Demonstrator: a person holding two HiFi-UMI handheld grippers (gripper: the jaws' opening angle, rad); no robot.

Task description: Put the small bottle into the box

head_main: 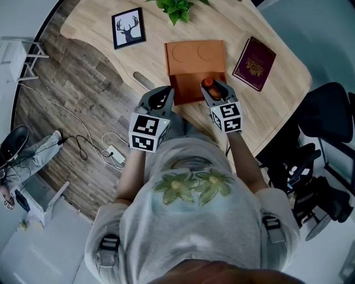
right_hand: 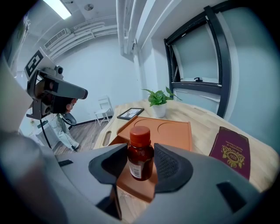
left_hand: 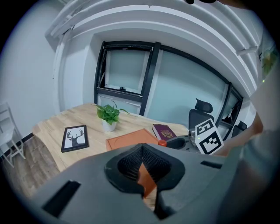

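A small brown bottle point(right_hand: 140, 161) with an orange cap point(head_main: 208, 83) stands upright between the pads of my right gripper point(right_hand: 140, 149), which is shut on it. The bottle hangs over the near end of the orange box point(head_main: 194, 61), whose far part shows two round recesses point(right_hand: 168, 130). My left gripper point(head_main: 164, 93) hovers at the box's near left corner, jaws shut with nothing between them point(left_hand: 141, 151). In the left gripper view the right gripper point(left_hand: 180, 142) and the bottle's cap point(left_hand: 162, 142) show to the right.
On the wooden table point(head_main: 100, 28) lie a framed deer picture point(head_main: 128, 28) at far left, a potted plant point(head_main: 176, 8) behind the box and a maroon booklet point(head_main: 254, 62) to the right. A black office chair point(head_main: 324, 108) stands right of the table. Cables point(head_main: 83, 141) trail on the floor.
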